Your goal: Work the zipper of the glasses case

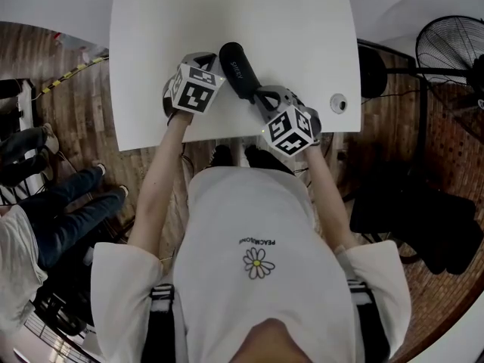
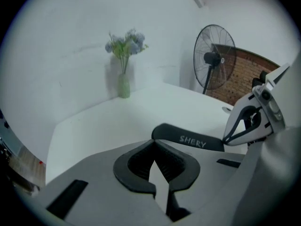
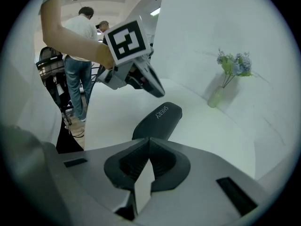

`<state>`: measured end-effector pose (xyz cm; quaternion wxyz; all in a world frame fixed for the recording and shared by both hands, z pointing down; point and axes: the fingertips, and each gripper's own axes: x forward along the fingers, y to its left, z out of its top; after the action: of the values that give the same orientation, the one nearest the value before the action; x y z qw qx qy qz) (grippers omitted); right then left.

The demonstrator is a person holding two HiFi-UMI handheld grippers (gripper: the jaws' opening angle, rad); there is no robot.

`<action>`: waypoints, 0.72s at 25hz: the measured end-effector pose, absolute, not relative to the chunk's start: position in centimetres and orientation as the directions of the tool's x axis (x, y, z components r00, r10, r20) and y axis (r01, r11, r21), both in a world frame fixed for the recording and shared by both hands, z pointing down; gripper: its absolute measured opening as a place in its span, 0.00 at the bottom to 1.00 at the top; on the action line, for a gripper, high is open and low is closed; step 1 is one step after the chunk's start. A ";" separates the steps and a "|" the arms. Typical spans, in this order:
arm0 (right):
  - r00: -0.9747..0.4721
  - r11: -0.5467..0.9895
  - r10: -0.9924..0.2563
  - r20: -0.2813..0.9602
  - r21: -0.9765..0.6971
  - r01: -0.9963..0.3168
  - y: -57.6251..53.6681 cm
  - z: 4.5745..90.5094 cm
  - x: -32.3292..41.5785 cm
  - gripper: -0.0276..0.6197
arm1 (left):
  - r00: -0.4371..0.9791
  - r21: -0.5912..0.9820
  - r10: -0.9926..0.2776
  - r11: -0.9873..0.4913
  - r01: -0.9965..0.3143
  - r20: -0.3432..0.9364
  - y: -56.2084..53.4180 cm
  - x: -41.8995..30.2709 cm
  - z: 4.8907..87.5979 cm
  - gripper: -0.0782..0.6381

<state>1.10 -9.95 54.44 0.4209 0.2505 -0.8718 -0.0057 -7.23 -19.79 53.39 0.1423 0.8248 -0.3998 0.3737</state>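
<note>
Nearest, grey right gripper (image 3: 149, 140), fingers shut, empty, at near end of black oblong glasses case (image 3: 160, 119) on white desk (image 1: 302, 36). Left of case, grey left gripper (image 2: 154, 145), fingers likewise closed.

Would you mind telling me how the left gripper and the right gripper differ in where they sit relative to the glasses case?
The left gripper sits beside the glasses case, along its left side; the right gripper sits at its near end. The case lies crosswise ahead of the left gripper, lengthwise ahead of the right gripper. Both are shut, with nothing between the jaws.
</note>
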 end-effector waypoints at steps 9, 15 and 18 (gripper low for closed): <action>-0.523 0.872 -0.446 0.726 0.221 -0.436 -10.1 54.5 0.8 0.05 | 0.511 -0.037 -0.371 -0.835 -0.549 0.775 -16.2 -0.6 53.2 0.13; -0.590 0.870 -0.438 0.678 0.155 -0.468 -11.0 53.7 1.8 0.05 | 0.458 -0.103 -0.371 -0.854 -0.510 0.808 -16.0 -0.3 53.7 0.13; -0.585 0.863 -0.456 0.671 0.172 -0.476 -12.7 53.0 4.0 0.06 | 0.438 -0.135 -0.374 -0.863 -0.486 0.817 -15.9 -0.2 53.9 0.13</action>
<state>3.96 -12.66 53.03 0.3728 0.2617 -0.8901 0.0132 -0.18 -15.87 53.88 0.0602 0.8458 -0.2544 0.4651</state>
